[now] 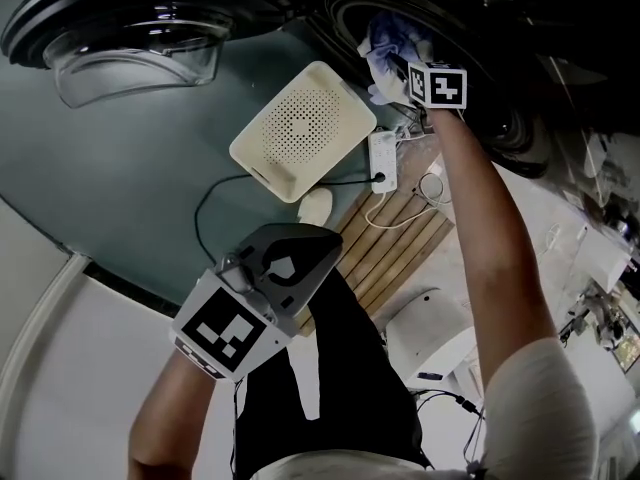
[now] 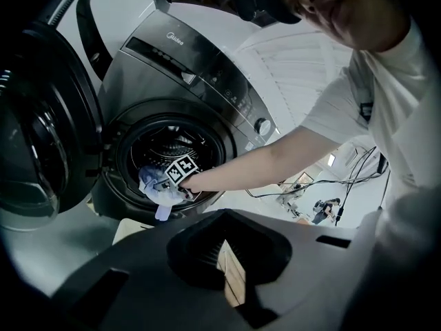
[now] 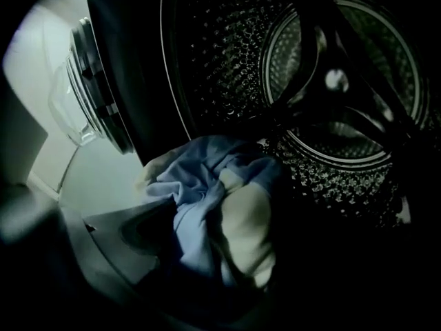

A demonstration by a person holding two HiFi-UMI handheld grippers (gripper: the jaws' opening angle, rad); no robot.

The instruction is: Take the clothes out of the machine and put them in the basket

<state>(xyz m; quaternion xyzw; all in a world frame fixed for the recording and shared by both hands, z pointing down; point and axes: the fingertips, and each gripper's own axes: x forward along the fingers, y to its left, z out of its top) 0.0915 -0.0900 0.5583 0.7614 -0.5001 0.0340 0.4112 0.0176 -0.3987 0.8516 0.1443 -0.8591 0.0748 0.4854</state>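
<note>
Looking down over a dark grey front-loading washing machine (image 2: pixel 200 67) with its round door swung open. A crumpled pale blue and cream cloth bundle (image 3: pixel 207 205) lies at the front lip of the drum, one end spilling out over the rim toward the floor, so its length runs from inside the drum outward. The right gripper (image 1: pixel 405 68) reaches into the opening at the end of an outstretched arm, angled downward, its jaws spread as wide as they go. The bundle sits directly ahead of it and just beneath, one grey jaw beside the cloth's left edge, the other lost in the dark; nothing is clamped yet. The left gripper (image 1: pixel 310 253) hangs well back from the machine, jaws drawn together and empty. A cream perforated plastic basket (image 1: pixel 300 128) lies on the floor just below the opening, between the two grippers. The right hand is plainly the nearer one, and closing on the cloth looks like the next step
</note>
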